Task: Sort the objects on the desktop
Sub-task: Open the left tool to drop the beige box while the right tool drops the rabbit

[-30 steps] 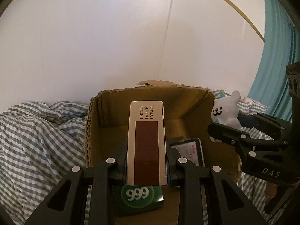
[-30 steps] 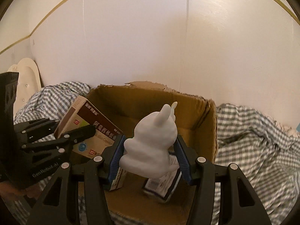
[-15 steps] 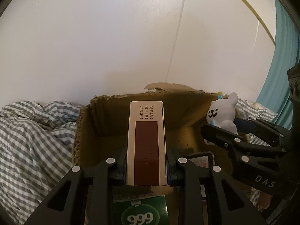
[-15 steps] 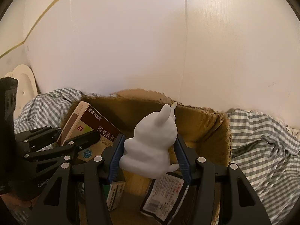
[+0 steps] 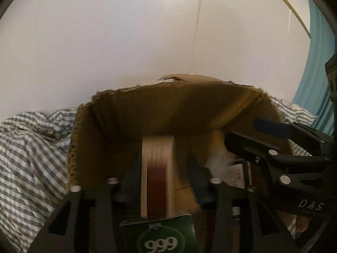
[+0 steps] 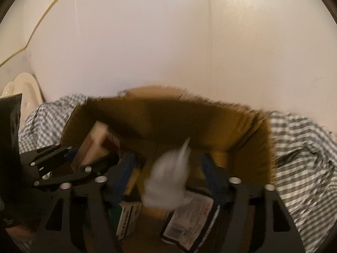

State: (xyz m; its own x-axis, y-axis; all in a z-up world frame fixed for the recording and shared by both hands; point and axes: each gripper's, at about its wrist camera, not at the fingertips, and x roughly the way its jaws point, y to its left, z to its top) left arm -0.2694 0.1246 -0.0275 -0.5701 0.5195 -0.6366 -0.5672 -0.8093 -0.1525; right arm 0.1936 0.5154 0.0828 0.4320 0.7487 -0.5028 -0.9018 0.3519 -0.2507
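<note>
Jaws opening; green pack (image 5: 161, 235) reads "999"

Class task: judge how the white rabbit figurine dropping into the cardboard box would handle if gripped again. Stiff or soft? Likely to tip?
The white rabbit figurine looks moulded and smooth, so probably stiff and somewhat slippery. Its rounded body may tip or roll onto the packets in the cardboard box. The thin ear could be fragile.

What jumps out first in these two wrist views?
The torn cardboard box fills the middle of both views, sitting on gray checked fabric against a white wall. Over it, both grippers are opening: a tan-and-maroon medicine box sits blurred between the left gripper fingers, and a blurred white bunny figurine between the right gripper fingers.
</note>
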